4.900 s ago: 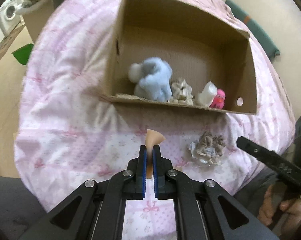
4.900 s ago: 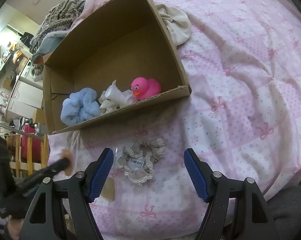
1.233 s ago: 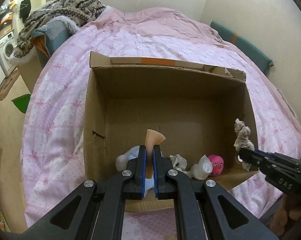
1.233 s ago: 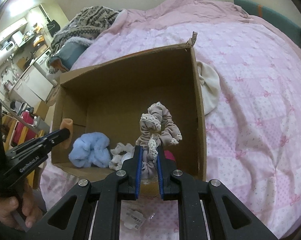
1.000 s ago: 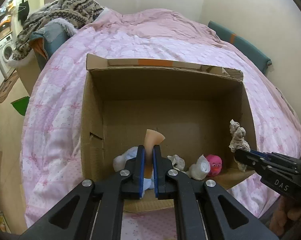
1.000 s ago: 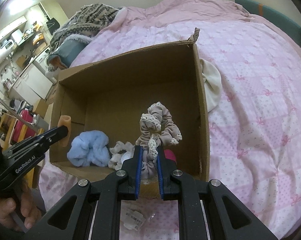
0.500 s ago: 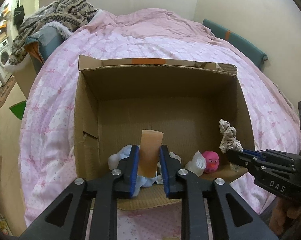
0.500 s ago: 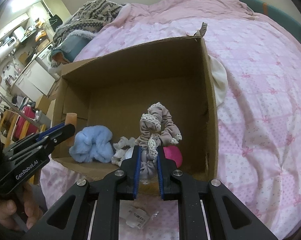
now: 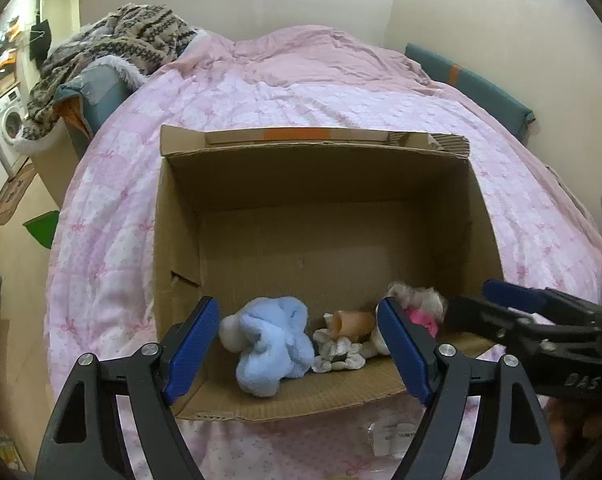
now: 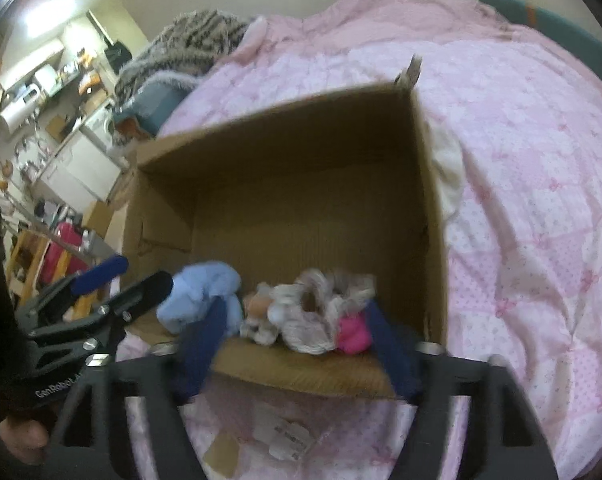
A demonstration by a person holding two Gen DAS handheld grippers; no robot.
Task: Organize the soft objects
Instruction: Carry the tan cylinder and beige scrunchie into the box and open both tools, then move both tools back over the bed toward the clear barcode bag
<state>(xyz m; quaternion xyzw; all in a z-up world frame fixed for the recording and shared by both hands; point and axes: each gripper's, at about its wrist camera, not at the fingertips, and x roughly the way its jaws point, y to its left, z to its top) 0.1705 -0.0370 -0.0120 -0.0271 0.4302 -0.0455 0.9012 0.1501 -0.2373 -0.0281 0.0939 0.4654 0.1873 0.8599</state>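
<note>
Two grippers: both hang at the near rim of the box, fingers spread wide, nothing between them.
Left gripper point(image 9: 299, 344): blue pads parted, framing the soft things at the front of the box; it shows again at the left edge of the right wrist view point(image 10: 129, 280).
Right gripper point(image 10: 297, 344): jaws apart and blurred; from the left wrist view it reaches in from the right point(image 9: 497, 300), tips just beside the box's right wall.
Bedspread, nearest strip: a clear wrapper with a white label point(image 10: 287, 436) lies on the pink quilt point(image 9: 301, 96) just outside the box's front flap.
Cardboard box point(image 9: 325, 184): open-topped, resting on the quilt.
Box contents, left to right: blue plush toy point(image 9: 271, 340); white lacy scrunchie point(image 9: 339, 350); peach-coloured foam tube point(image 9: 351, 322) lying on its side on top of that; beige lace-edged scrunchie point(image 10: 321, 304) lying over the pink rubber duck point(image 10: 353, 332). All bunch against the front wall.
Box, rear half: bare cardboard floor.
Beside the box: a cream cloth point(image 10: 447, 168) against its right wall.
Farther back: knitted patterned blanket point(image 9: 141, 36) heaped at the bed's left; washing machine point(image 9: 3, 128) at the far left.
</note>
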